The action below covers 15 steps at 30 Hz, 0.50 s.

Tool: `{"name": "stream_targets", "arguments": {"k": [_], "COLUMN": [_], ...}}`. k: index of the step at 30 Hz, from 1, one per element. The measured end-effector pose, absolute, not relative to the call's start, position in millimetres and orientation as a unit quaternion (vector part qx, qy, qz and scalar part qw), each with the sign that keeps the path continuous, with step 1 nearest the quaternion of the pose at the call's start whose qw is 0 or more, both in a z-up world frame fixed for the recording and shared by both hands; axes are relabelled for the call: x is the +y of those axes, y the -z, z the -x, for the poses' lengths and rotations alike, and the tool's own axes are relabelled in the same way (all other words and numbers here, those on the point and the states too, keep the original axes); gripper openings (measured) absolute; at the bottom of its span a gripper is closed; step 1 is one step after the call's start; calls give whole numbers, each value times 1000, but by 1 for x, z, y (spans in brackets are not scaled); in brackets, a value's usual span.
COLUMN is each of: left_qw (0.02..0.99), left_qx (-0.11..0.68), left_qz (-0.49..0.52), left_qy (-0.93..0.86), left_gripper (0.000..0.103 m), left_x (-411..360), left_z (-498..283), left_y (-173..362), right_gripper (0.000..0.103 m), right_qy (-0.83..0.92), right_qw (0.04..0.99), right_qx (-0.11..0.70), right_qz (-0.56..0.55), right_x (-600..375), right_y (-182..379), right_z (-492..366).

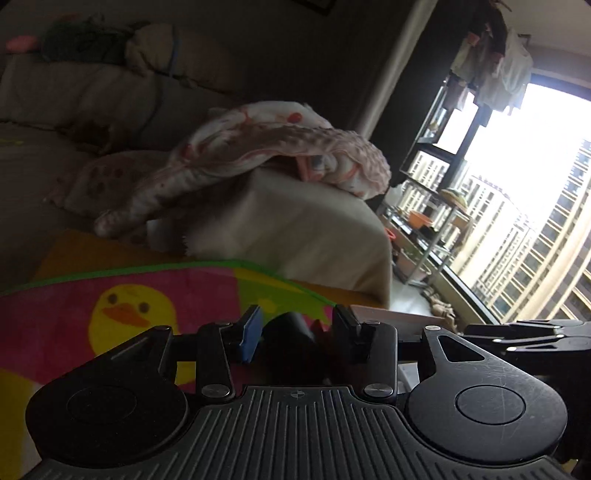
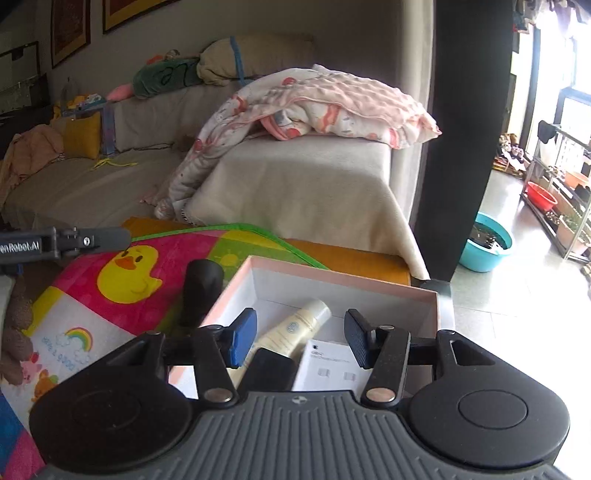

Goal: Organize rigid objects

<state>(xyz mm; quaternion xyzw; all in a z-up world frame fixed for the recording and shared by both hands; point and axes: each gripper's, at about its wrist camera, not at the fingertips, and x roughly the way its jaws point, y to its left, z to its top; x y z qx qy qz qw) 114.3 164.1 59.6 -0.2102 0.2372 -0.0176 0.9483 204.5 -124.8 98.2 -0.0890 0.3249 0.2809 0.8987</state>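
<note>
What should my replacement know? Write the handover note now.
Left gripper: open, not gripping; the cylinder is ahead, framed by its fingers.
Right gripper: open, empty, above the box.
In the box: bottle, white carton, black item.
Done: those three are boxed.
Left: the cylinder stands on the mat beside the box; it probably goes in next.

Domestic living room. A cloth-covered sofa (image 2: 303, 177) carries a crumpled pink blanket (image 2: 332, 107) and cushions; framed pictures (image 2: 70, 29) hang on the wall. A duck-print play mat (image 2: 147, 280) lies in front. Plant shelving (image 2: 565, 206) stands by a window facing apartment blocks (image 1: 524, 236).
</note>
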Motion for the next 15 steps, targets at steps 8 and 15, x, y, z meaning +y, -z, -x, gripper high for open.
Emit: {"name": "stream_targets", "arguments": {"k": [8, 15], "left_qw": [933, 927], "left_qx": [274, 273], "left_qz": [231, 254], "left_qy": [-13, 34], "left_gripper": [46, 46], "left_x": [193, 197], "left_z": [-88, -79], "left_y": [-3, 2], "right_gripper": [64, 48], "right_qy": [-318, -253], "right_qw": [861, 843], "right_qx": [371, 406], "right_qz": [141, 248], "right_x": [14, 91], "right_y": [-97, -48], "right_z": [-238, -278]}}
